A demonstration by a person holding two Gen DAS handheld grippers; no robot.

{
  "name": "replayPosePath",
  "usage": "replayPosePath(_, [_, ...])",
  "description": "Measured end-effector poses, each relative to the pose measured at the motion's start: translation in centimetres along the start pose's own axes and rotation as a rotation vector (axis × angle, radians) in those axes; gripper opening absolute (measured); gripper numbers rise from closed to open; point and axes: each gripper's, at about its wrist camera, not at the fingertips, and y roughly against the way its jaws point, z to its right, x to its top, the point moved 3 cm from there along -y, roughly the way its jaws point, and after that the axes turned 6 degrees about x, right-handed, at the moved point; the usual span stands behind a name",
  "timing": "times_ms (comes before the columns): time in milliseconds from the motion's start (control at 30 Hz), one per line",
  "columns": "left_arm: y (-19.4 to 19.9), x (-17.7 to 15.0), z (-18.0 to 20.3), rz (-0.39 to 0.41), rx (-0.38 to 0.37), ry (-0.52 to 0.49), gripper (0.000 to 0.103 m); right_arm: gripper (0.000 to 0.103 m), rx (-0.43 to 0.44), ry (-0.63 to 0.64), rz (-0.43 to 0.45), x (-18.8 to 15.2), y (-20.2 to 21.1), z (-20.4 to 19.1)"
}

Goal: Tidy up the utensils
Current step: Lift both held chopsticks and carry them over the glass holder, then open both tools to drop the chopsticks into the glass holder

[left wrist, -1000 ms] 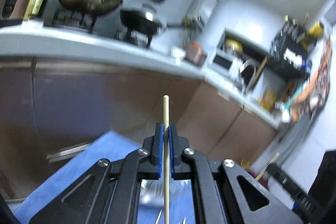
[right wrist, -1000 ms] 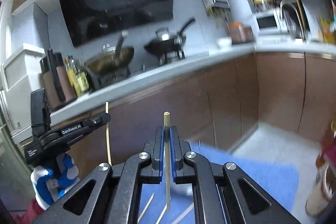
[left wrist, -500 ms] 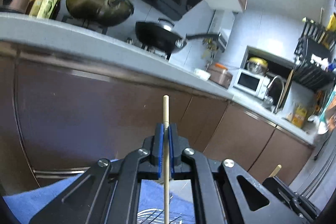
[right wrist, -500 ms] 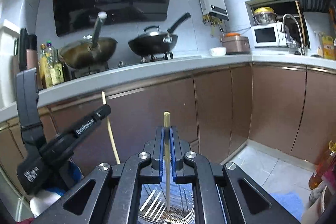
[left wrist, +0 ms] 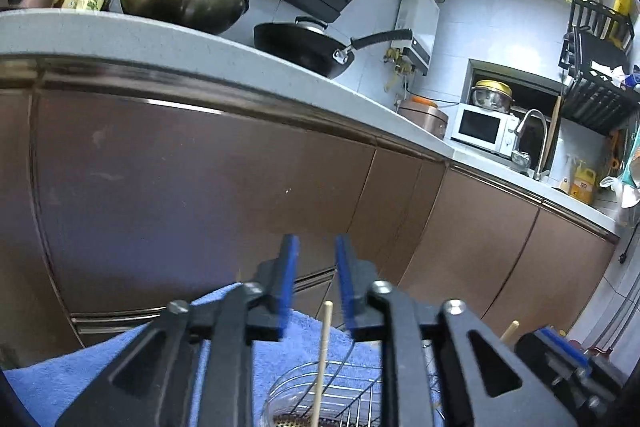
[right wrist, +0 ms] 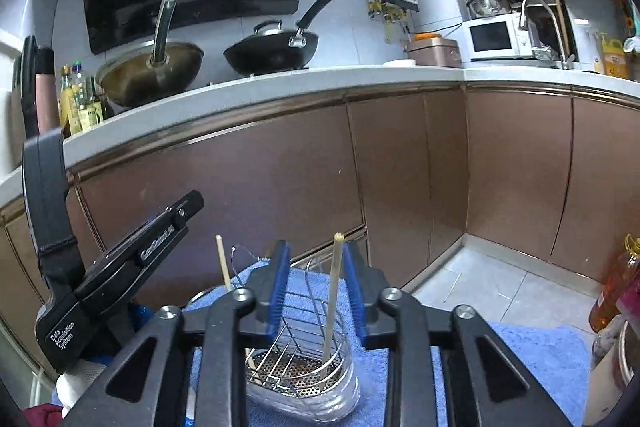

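Note:
A wire utensil holder [right wrist: 304,367] with a perforated bottom stands on a blue cloth [right wrist: 520,355]. Two wooden chopsticks stand in it: one [right wrist: 333,291] between my right fingers, untouched, and one [right wrist: 225,263] at its left side. My right gripper [right wrist: 313,267] is open just above the holder. My left gripper [left wrist: 314,263] is open above the holder [left wrist: 352,395]; a chopstick [left wrist: 323,351] stands free below its fingers, and another chopstick tip [left wrist: 509,330] shows at right. The left gripper body also shows in the right wrist view [right wrist: 120,267].
Brown cabinet fronts [right wrist: 280,187] rise right behind the cloth, under a white counter [right wrist: 280,83] with two woks [right wrist: 272,55]. An oil bottle [right wrist: 612,291] and a pot stand at the right edge. Tiled floor [right wrist: 480,279] lies to the right.
Both grippers have opened and released their chopsticks, which now stand in the wire holder. Both views have tilted down slightly toward the holder.

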Motion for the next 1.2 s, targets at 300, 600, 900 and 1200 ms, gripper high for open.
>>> replayPosePath(300, [8.8,5.7,-1.9,0.059,0.033,-0.066,0.031,0.029,-0.030,-0.013,0.062,2.7,8.6,-1.0])
replayPosePath(600, [16.3,7.1,-4.4,-0.118,-0.017,-0.119,0.032,0.029,-0.068,-0.063,0.031,1.9,16.0,-2.4])
replayPosePath(900, [20.6,3.8,-7.5,-0.316,-0.057,-0.124,0.032,0.029,-0.087,-0.117,-0.037,-1.1,20.9,-4.1])
replayPosePath(1200, [24.3,0.8,-9.3,-0.406,-0.087,-0.128,0.032,0.029,-0.083,-0.150,-0.088,-3.3,23.5,-5.8])
